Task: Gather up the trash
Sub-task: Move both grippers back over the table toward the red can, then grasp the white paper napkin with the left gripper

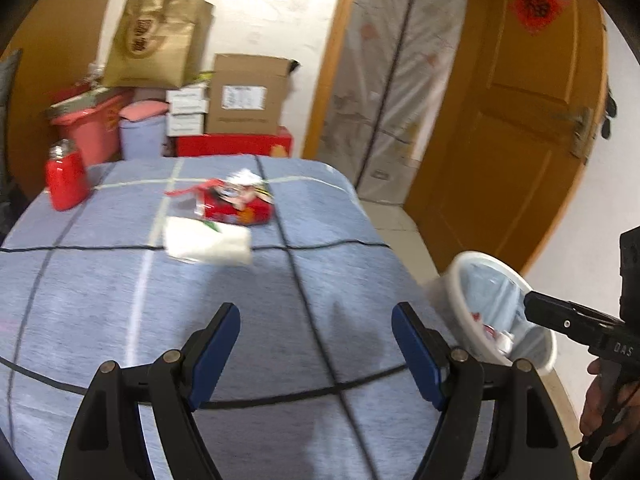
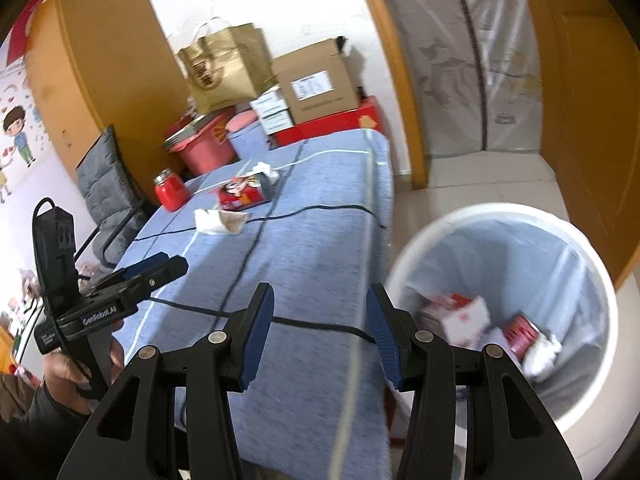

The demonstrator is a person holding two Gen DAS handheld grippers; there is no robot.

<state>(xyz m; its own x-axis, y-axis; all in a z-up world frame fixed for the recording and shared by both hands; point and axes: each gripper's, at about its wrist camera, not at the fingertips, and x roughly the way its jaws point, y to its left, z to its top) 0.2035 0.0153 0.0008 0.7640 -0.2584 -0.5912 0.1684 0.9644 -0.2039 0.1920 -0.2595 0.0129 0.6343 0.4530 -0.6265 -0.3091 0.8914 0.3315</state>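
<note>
On the blue checked tablecloth (image 1: 100, 288) lie a crumpled white tissue (image 1: 208, 243) (image 2: 219, 221) and, just beyond it, a red snack packet (image 1: 237, 202) (image 2: 243, 194) with white paper on top. My left gripper (image 1: 316, 320) hovers open over the near part of the table, nothing between its blue pads. My right gripper (image 2: 320, 300) is open too, empty, above the table's right edge. A white bin (image 2: 592, 264) (image 1: 456, 280) lined with a pale bag stands on the floor to the right, holding red and white wrappers (image 2: 520, 332).
A red jar (image 1: 66, 178) (image 2: 171, 191) stands at the table's far left. Behind the table are a paper bag (image 1: 160, 36), cardboard boxes (image 1: 248, 94), and pink and lilac buckets. A grey chair (image 2: 108, 184) sits left, a wooden door (image 1: 516, 120) right.
</note>
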